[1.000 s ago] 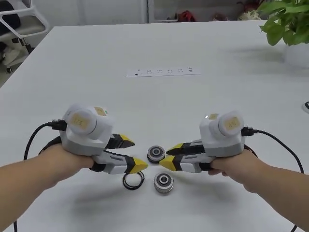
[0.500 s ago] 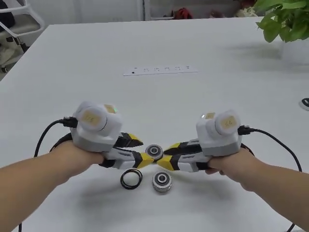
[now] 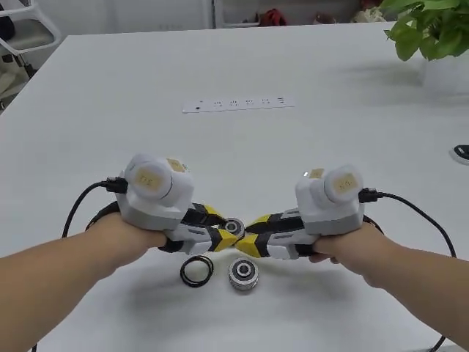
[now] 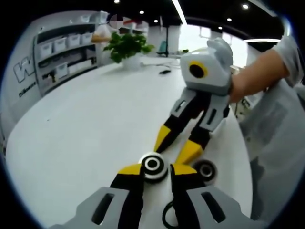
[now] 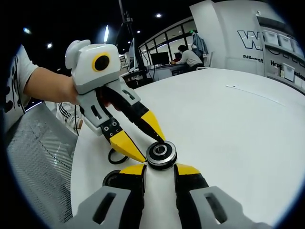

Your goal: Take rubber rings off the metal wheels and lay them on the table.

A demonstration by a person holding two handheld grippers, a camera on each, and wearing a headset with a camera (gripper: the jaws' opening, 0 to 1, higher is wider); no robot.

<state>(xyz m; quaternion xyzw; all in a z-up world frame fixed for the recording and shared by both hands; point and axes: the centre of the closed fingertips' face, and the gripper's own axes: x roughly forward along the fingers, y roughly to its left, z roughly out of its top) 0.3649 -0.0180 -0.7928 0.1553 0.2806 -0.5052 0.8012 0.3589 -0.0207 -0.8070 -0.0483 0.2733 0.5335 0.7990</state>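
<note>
A small metal wheel (image 3: 234,226) with a dark rim lies on the white table between both grippers. My left gripper (image 3: 223,229) grips it, the wheel (image 4: 153,165) sitting between its yellow tips (image 4: 131,169). My right gripper (image 3: 248,235) faces it from the other side, jaws apart, tips just short of the wheel (image 5: 161,153). The right gripper (image 4: 176,145) reaches in from above in the left gripper view; the left gripper (image 5: 150,147) comes in from the upper left in the right gripper view. A second wheel (image 3: 242,272) and loose black rubber rings (image 3: 196,270) lie nearer me.
A white power strip (image 3: 238,104) lies mid-table. A potted plant (image 3: 432,33) stands at the far right corner and an office chair (image 3: 26,29) beyond the far left edge. Cables trail from both grippers toward me. A person sits at a far desk (image 5: 187,56).
Both grippers have come together on the wheel from either side. The left jaws, wide apart a second ago, have narrowed onto the wheel.
</note>
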